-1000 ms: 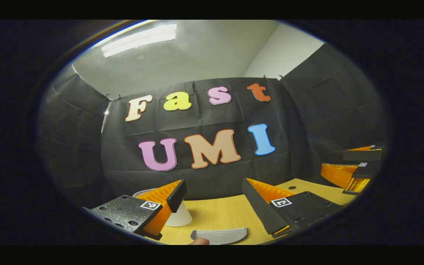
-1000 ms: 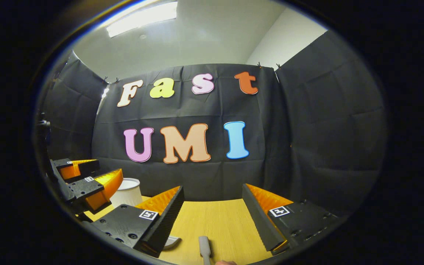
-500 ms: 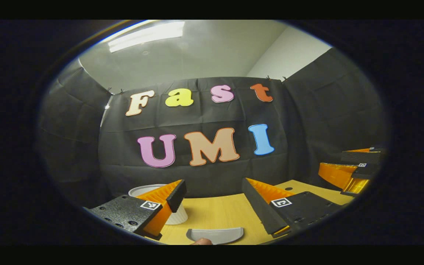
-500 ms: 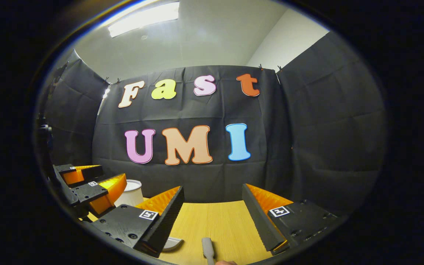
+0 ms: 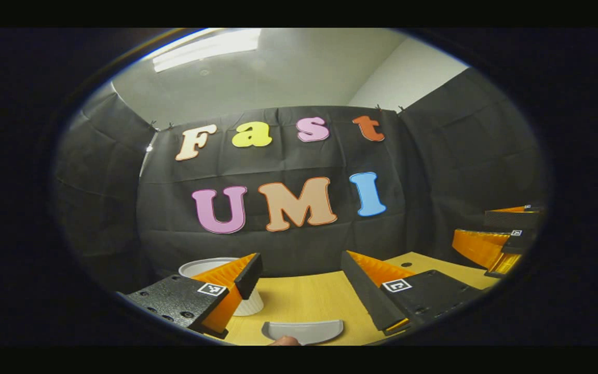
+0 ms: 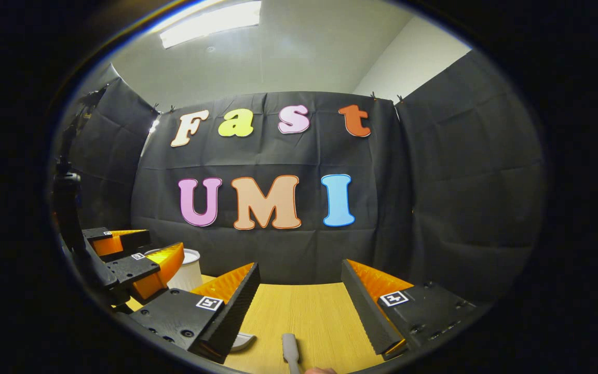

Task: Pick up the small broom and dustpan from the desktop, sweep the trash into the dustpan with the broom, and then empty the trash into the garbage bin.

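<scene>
The grey plastic dustpan (image 5: 303, 331) lies flat on the bench just ahead of the left tongs (image 5: 301, 272), low between its two fingers, with its curved rim turned toward the camera; a small part of it (image 6: 242, 341) also peeks out beside the near finger in the right gripper view. The grey broom handle (image 6: 290, 349) lies on the bench low between the fingers of the right tongs (image 6: 301, 272), its rounded end pointing away from the camera. Nothing can be made out inside the dustpan.

A white ribbed paper-like bin (image 5: 226, 285) stands upright on the bench behind the left finger of the left tongs; its rim is seen but its inside is hidden. In the right gripper view the same bin (image 6: 187, 270) stands beyond the left tongs (image 6: 138, 254), off to the left.

The bench (image 5: 304, 298) is pale yellow wood grain, backed by a black cloth wall (image 5: 434, 171), with a white ceiling and a strip light (image 5: 205, 47) above.

Both tongs stand wide apart, holding and touching nothing. The right tongs (image 5: 501, 234) shows at the far right edge of the left gripper view.
</scene>
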`<act>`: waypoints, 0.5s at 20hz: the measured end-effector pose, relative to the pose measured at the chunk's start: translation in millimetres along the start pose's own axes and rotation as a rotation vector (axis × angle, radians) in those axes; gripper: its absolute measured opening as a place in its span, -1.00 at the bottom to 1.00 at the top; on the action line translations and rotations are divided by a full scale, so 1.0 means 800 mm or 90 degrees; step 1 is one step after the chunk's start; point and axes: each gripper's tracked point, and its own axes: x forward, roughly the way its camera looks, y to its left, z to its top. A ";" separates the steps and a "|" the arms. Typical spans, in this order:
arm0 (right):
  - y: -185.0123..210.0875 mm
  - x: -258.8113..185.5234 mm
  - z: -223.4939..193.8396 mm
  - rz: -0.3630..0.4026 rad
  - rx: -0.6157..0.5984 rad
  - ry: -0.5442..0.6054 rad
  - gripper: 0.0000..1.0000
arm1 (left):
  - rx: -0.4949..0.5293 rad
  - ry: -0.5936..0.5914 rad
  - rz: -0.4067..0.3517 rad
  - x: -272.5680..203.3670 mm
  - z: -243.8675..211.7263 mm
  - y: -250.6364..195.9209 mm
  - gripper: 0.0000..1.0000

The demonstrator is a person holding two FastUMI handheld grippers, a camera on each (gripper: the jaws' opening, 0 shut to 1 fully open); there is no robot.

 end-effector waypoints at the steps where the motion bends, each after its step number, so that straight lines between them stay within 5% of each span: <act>1: 0.002 0.001 0.000 0.001 -0.001 -0.001 0.86 | 0.001 0.001 -0.001 0.000 -0.001 -0.001 0.86; 10: 0.008 0.004 -0.010 0.011 -0.009 -0.010 0.86 | 0.008 0.006 -0.010 0.008 -0.010 -0.008 0.86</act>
